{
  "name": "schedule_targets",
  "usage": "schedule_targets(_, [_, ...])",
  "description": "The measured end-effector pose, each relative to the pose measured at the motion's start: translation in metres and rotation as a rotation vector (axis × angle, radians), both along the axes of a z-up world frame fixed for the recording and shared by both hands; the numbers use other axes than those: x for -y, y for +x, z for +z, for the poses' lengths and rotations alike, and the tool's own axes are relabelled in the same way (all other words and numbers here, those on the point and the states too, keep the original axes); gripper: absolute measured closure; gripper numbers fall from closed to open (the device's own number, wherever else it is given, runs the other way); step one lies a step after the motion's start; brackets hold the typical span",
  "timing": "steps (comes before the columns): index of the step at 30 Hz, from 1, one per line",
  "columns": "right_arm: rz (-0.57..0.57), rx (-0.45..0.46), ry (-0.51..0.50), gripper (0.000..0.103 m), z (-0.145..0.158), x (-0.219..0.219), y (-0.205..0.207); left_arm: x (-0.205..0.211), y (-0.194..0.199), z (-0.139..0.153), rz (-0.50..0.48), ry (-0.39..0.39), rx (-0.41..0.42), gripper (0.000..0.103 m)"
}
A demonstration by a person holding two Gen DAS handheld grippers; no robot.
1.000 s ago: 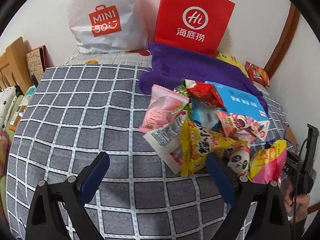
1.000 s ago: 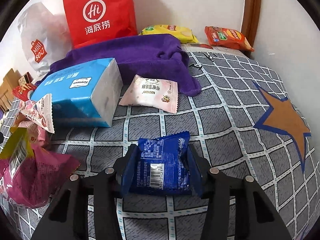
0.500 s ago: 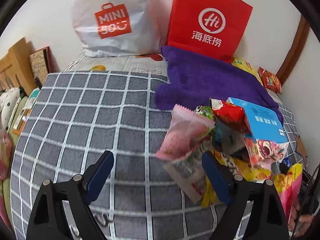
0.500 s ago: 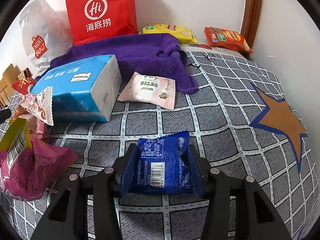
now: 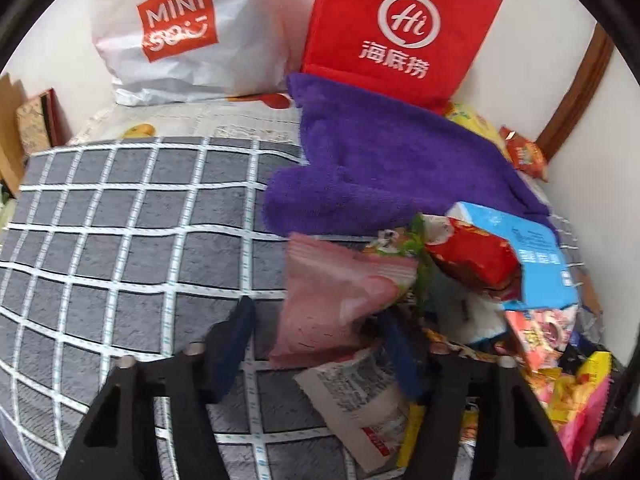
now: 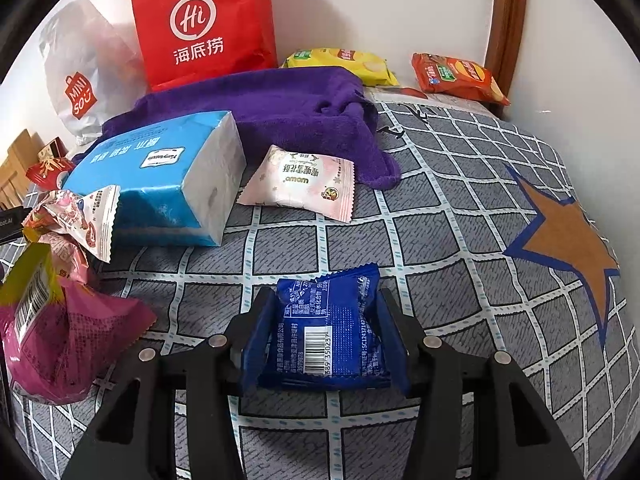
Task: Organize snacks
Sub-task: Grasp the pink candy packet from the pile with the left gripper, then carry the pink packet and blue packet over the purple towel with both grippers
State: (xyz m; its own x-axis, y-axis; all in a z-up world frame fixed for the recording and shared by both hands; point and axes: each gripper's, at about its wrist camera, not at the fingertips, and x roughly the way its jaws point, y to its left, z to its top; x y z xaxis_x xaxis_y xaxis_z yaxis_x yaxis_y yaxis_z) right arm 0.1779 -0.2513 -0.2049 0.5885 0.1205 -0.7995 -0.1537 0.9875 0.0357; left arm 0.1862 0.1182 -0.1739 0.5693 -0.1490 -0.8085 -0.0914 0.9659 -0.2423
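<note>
Blurring left gripper point(image 5: 320, 344) jaws closing around pink packet point(image 5: 336, 300).

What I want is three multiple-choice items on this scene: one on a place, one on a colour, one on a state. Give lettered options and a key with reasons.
1. The red bag stands:
A. on the star patch
B. against the wall behind the purple towel
C. on the tissue pack

2. The packet at the right gripper is:
A. blue
B. green
C. white

3. The right gripper is:
A. open and empty
B. out of view
C. shut on the packet

Key: 1 B, the bag leans on the wall with the towel spread before it; 2 A, its wrapper is blue with a white barcode; 3 C, both pads press on the packet's sides.
</note>
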Motion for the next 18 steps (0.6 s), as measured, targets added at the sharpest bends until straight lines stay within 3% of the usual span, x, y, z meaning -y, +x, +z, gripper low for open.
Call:
schedule_targets(2, [0.002,0.000,0.005,0.052,0.000,0.000,0.000,-0.001,-0.002,0.002,0.002,-0.018,-0.006,0.059])
schedule_targets(12, [-0.005,0.006,0.001,0.055,0.004,0.003,-0.003,-0.013,-0.040,0.032,0.028,0.059,0.035,0.062])
schedule_targets(18, [0.006,0.051,0.032,0.056,0.035,0.002,-0.021,-0.014,-0.064,0.058,0.025,0.052,0.078,0.062])
